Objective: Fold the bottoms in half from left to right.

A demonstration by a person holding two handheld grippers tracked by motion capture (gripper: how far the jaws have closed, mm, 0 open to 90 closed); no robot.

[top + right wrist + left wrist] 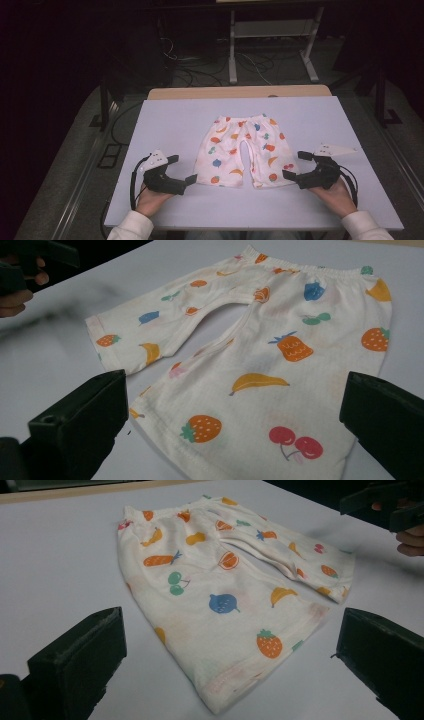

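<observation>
Smooth white tabletop (165,120) bears soft fruit-print shorts (243,150); 2 grippers, left (182,170) and right (291,165), gape empty.

A pale lavender-white board (165,120) covers a table, whose wooden edge (210,93) shows along the far side. A pair of small white shorts (243,150) printed with coloured fruit lies flat near the board's middle, waistband toward the far edge and both leg hems toward the near edge, the legs slightly spread apart.
</observation>
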